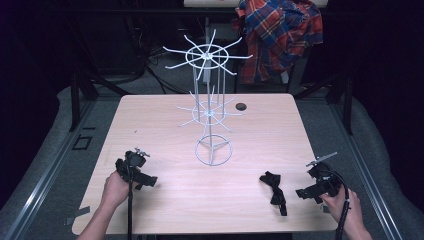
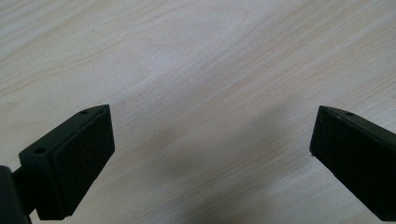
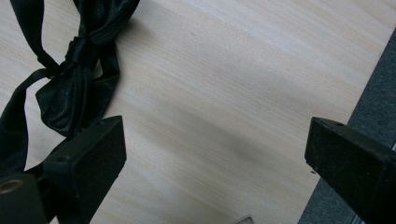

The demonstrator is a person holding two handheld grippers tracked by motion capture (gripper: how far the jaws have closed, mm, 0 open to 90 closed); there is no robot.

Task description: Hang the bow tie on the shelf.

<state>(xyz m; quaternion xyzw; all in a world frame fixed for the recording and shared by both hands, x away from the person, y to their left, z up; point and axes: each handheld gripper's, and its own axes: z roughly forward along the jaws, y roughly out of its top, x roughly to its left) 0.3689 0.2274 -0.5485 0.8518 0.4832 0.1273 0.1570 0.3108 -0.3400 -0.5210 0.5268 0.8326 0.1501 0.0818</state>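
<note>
A black bow tie (image 1: 274,188) with its strap lies on the wooden table (image 1: 165,130) near the front right. In the right gripper view the bow tie (image 3: 77,70) sits just beyond the left jaw. My right gripper (image 1: 304,193) is open, a little to the right of the tie, and holds nothing. My left gripper (image 1: 146,181) is open over bare wood at the front left, with its jaws wide apart (image 2: 212,154). A white wire display stand (image 1: 211,100) with two tiers of radiating hooks rises from the table's middle.
A plaid shirt (image 1: 280,35) hangs behind the table at the back right. A small dark hole (image 1: 241,106) is set in the tabletop behind the stand. Grey floor (image 3: 373,93) borders the table's right edge.
</note>
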